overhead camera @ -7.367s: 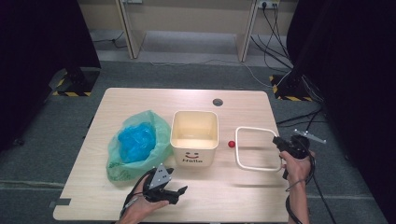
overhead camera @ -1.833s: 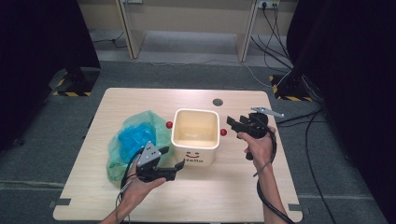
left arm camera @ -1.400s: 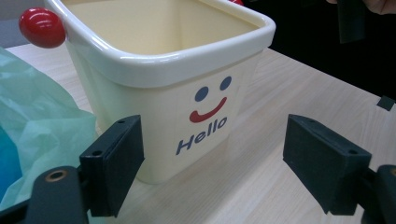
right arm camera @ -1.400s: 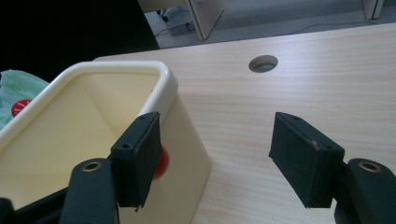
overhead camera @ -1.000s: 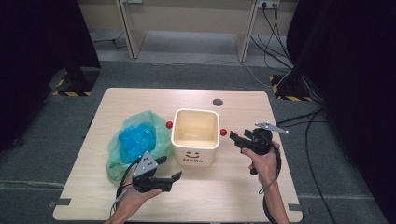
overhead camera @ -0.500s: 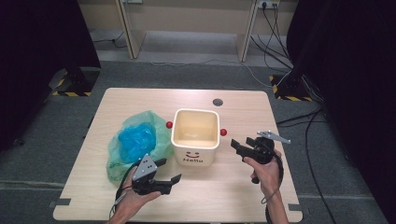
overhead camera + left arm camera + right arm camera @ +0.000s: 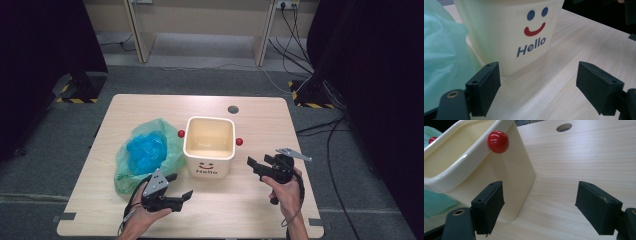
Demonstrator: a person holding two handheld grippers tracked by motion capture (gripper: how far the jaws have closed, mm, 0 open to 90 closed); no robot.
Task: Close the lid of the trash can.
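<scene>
A cream square bin [image 7: 209, 147] with a smiley and "Hello" on its front stands mid-table, a red knob [image 7: 239, 141] on its right side and another [image 7: 181, 134] on its left. My left gripper [image 7: 180, 186] is open near the front edge, pointing at the bin's front [image 7: 506, 30], with nothing between its fingers [image 7: 485, 87]. My right gripper [image 7: 257, 162] is open to the right of the bin, apart from it. In its view the bin's wall [image 7: 474, 167] and red knob [image 7: 497, 138] lie ahead on the left.
A green plastic bag [image 7: 147, 152] with something blue inside lies against the bin's left side, seen close as green film [image 7: 441, 55]. A round cable hole [image 7: 233, 109] sits at the back of the wooden table [image 7: 260, 210]. Cables run on the floor at the right.
The white frame that lay right of the bin 7.4 s ago is gone from that spot. Red knobs show on both sides. Both grippers have drawn back from the bin toward the front edge.
</scene>
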